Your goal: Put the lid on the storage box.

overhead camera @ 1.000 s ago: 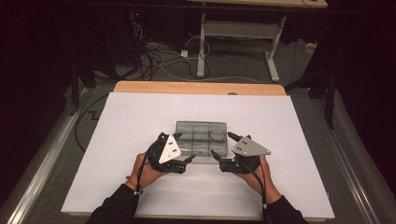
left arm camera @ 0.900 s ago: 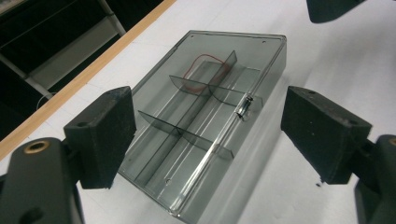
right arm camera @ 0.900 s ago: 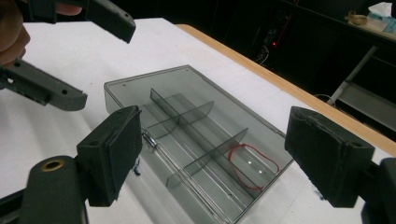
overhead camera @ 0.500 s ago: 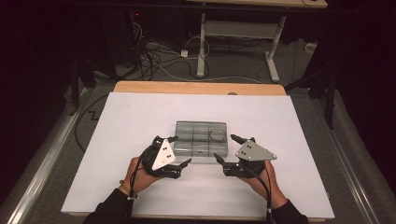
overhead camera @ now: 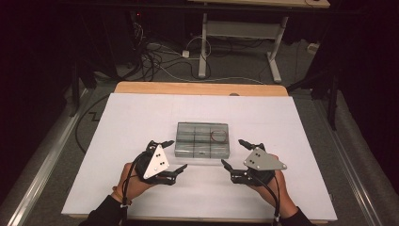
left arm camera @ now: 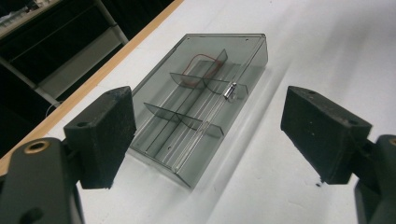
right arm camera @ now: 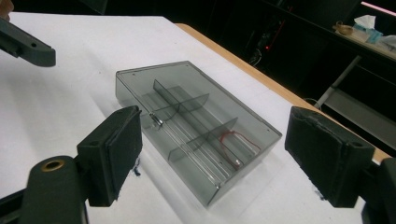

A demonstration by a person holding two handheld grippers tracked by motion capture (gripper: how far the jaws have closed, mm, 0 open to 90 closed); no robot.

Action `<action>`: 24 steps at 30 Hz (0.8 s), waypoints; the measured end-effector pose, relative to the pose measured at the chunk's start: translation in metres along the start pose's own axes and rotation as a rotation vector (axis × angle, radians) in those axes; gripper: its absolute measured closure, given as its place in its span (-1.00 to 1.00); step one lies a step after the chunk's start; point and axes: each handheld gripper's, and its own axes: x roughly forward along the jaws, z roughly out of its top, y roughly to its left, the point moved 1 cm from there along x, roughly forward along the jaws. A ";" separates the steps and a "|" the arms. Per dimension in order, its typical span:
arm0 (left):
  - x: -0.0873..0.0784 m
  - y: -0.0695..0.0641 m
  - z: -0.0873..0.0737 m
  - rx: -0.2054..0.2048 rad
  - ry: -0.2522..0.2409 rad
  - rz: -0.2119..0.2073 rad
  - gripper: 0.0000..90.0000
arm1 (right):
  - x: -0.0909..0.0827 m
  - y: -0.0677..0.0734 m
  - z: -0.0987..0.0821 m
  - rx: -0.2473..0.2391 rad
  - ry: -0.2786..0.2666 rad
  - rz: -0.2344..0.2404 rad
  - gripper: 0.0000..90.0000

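A smoky clear plastic box [overhead camera: 202, 140] with inner dividers lies flat at the middle of the white table. A thin red loop [overhead camera: 218, 136] rests in its back right compartment. A small metal clasp [left arm camera: 229, 91] sits on the box's front edge. My left gripper [overhead camera: 175, 154] is open, just off the box's front left corner and apart from it. At the front right corner my right gripper [overhead camera: 232, 152] is also open and holds nothing. The left gripper view has the box [left arm camera: 201, 102] between and beyond the jaws of the left gripper [left arm camera: 212, 135]. The right gripper [right arm camera: 215, 154] frames the box [right arm camera: 196, 121] the same way.
The white table surface [overhead camera: 141, 117] has a wooden strip [overhead camera: 202, 88] along its far edge. Beyond it are floor cables [overhead camera: 155, 56] and a desk frame [overhead camera: 235, 33]. A metal rail [overhead camera: 42, 165] runs along the left side. The left gripper's jaw [right arm camera: 25, 44] juts in at the right gripper view's top left.
Both grippers have drawn back toward the person and slightly outward, away from the box's front edge. The box has not moved.
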 end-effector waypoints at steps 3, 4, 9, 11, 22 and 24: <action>-0.004 0.000 -0.002 0.003 0.001 0.006 -0.61 | -0.004 -0.001 -0.001 0.003 0.000 -0.007 -0.57; -0.005 0.000 -0.002 0.002 0.001 0.006 -0.61 | -0.006 -0.001 -0.002 0.005 0.000 -0.009 -0.57; -0.011 -0.001 -0.006 0.005 -0.002 0.015 -0.61 | -0.013 -0.003 -0.005 0.006 -0.001 -0.015 -0.57; -0.013 -0.001 -0.008 0.009 0.004 0.016 -0.61 | -0.015 -0.003 -0.006 0.009 -0.001 -0.019 -0.57; -0.020 -0.002 -0.023 0.001 0.012 0.037 -0.61 | -0.025 -0.005 -0.015 0.006 0.008 -0.043 -0.57; -0.023 -0.003 -0.026 -0.001 0.015 0.044 -0.61 | -0.027 -0.006 -0.017 0.008 0.008 -0.046 -0.57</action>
